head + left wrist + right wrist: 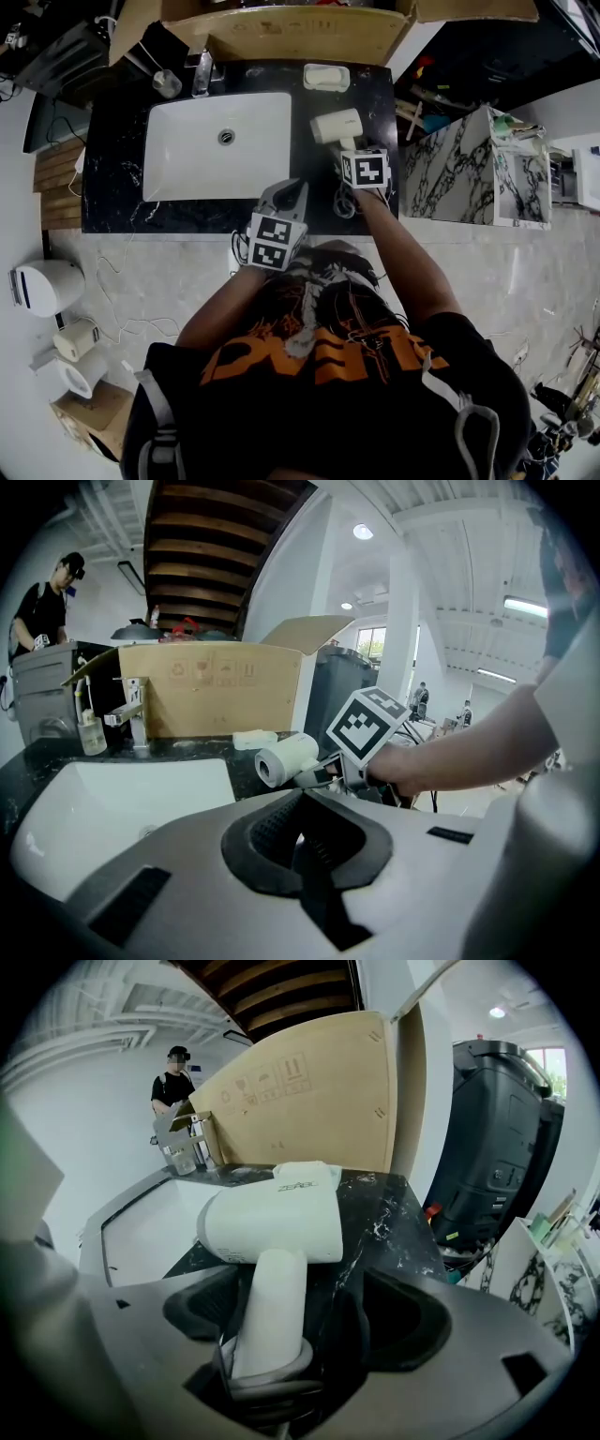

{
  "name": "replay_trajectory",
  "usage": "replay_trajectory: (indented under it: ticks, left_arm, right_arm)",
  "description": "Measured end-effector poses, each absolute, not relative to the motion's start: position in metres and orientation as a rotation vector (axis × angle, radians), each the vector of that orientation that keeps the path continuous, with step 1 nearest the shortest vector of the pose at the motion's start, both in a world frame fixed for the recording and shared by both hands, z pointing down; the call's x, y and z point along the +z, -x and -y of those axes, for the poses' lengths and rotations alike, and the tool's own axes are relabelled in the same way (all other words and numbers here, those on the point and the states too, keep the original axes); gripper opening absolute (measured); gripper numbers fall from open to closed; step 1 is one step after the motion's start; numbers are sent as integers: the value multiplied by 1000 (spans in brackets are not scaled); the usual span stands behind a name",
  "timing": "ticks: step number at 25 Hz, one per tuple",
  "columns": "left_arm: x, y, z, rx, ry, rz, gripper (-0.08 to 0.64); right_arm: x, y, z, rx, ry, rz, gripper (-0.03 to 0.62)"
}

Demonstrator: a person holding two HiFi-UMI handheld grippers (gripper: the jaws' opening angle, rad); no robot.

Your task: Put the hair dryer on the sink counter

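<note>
The white hair dryer (336, 127) lies on the black marble sink counter (117, 164), right of the white basin (216, 145). Its barrel (277, 1222) points toward the basin and its handle runs back between the jaws of my right gripper (346, 155). That gripper (309, 1314) is open, with a clear gap on the handle's right side. A grey cord coils at the handle's base. My left gripper (289, 190) hovers over the counter's front edge, shut and empty (302, 841). From it I see the dryer (286, 757) and the right gripper's marker cube.
A faucet (202, 75), a glass cup (167, 84) and a soap dish (326, 77) line the counter's back, with a cardboard box (291, 33) behind. A marble-patterned cabinet (469, 169) stands right; a toilet (42, 286) left. A person (42, 611) stands beyond.
</note>
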State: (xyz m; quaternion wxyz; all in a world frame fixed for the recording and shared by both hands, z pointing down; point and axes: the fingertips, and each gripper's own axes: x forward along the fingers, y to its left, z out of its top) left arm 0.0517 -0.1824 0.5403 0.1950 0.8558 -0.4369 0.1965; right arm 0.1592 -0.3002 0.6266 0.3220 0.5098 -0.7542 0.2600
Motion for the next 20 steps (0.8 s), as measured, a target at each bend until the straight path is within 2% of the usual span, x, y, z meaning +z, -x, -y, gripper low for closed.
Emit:
replay_trajectory:
  ticks: [2,4,11,17,20]
  left_arm:
    - [538,-51,182,548,-2400,1227,21]
    - [535,-49,182,546,-2401,1234,21]
    - [523,-39,183,518,-2398,1270,21]
    - [476,-40,191,421,-2457,1282,22]
    - [447,-41,196,371,-2515,1304,23]
  right_arm:
    - [617,-158,302,647,-1349,2003,446]
    - [602,-156,306,612,-1375,2050,463]
    - [558,-150,300,560,-1405,2208,463]
    - [509,-132,287,458,-1366,2381,462]
    - [473,-122,277,365,-1355,2473,435]
